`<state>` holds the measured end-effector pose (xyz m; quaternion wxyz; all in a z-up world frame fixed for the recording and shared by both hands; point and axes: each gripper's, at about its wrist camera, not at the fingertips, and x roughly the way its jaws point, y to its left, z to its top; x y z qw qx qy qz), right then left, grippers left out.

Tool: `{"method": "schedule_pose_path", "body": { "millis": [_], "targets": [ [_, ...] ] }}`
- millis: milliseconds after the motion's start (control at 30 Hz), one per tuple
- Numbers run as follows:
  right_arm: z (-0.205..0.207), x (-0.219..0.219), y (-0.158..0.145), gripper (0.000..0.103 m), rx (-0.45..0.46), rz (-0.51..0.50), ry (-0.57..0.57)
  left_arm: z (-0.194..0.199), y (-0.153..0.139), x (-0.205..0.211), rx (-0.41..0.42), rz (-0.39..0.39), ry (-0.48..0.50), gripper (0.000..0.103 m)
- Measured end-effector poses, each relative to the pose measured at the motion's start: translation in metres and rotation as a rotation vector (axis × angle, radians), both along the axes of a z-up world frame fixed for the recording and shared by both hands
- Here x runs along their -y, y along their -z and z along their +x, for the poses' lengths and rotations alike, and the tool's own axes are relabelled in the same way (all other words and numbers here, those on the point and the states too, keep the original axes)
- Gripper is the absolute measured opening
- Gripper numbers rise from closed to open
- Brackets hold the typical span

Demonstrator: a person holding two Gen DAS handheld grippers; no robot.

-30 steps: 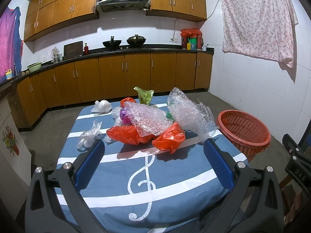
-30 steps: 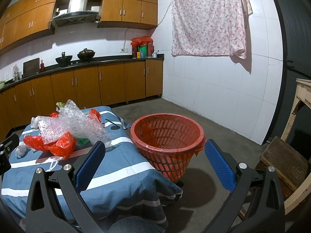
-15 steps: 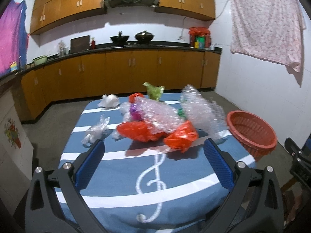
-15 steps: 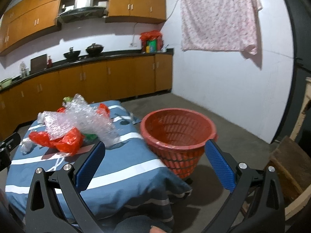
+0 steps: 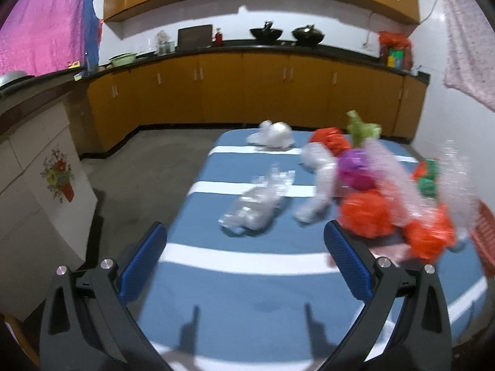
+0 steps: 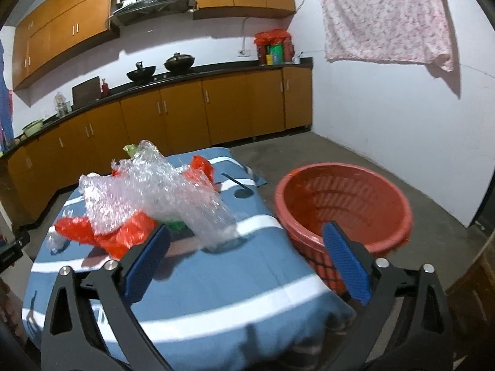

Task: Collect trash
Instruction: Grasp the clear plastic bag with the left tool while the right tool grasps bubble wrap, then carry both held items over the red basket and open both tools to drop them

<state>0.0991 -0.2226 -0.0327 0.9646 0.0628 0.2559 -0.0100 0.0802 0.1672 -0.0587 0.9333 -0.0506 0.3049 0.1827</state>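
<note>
The left tool (image 5: 244, 259) stands with its jaws wide apart and nothing between them, above the near part of the table (image 5: 247, 296), which carries a blue cloth with white stripes. In the left wrist view, a crumpled clear bag (image 5: 256, 204) lies at 12 o'clock from this tool, apart from the main heap. A white bag (image 5: 275, 134) lies at the far edge of the table, also near 12 o'clock. The heap lies at 2 o'clock: orange bags (image 5: 368, 216), a purple bag (image 5: 355, 167), a green bag (image 5: 362, 128) and bubble wrap (image 5: 399, 185), all touching or overlapping; motion blur hides finer detail. The right tool (image 6: 246, 261) has its jaws wide and closing, with nothing between them. In the right wrist view, the bubble wrap (image 6: 161, 191) lies across the orange bags (image 6: 123, 235) at 11 o'clock from this tool. The red basket (image 6: 343, 207) stands just beside the table edge at 1 o'clock, upright; no trash shows inside it. Dark wooden cabinets (image 6: 185, 117) line the far wall.
</note>
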Motion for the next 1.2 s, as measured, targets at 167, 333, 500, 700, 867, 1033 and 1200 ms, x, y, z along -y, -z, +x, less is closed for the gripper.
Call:
{"method": "schedule_pose_path", "body": {
  "millis": [167,333,500,700,867,1033,1200],
  "targets": [
    [0.043,-0.011,0.01,0.091,-0.049,0.015,-0.07,0.03,0.015,-0.021,-0.052,-0.025,0.008,0.099],
    [0.07,-0.022,0.024,0.091,-0.088,-0.04,-0.134,0.061,0.031,-0.021,-0.103,-0.013,0.048,0.099],
    [0.087,-0.03,0.035,0.088,-0.117,-0.074,-0.193,0.087,0.046,-0.021,-0.156,-0.011,0.09,0.089],
    [0.104,-0.035,0.048,0.056,-0.173,-0.062,-0.253,0.109,0.061,-0.034,-0.204,-0.102,0.123,0.064],
    [0.106,-0.037,0.052,0.029,-0.186,-0.053,-0.278,0.115,0.067,-0.035,-0.22,-0.129,0.151,0.042],
    [0.103,-0.035,0.05,0.014,-0.177,-0.032,-0.287,0.112,0.065,-0.028,-0.207,-0.121,0.177,0.032],
    [0.091,-0.03,0.034,0.013,-0.134,-0.019,-0.286,0.103,0.053,-0.024,-0.17,-0.125,0.188,0.029]
  ]
}}
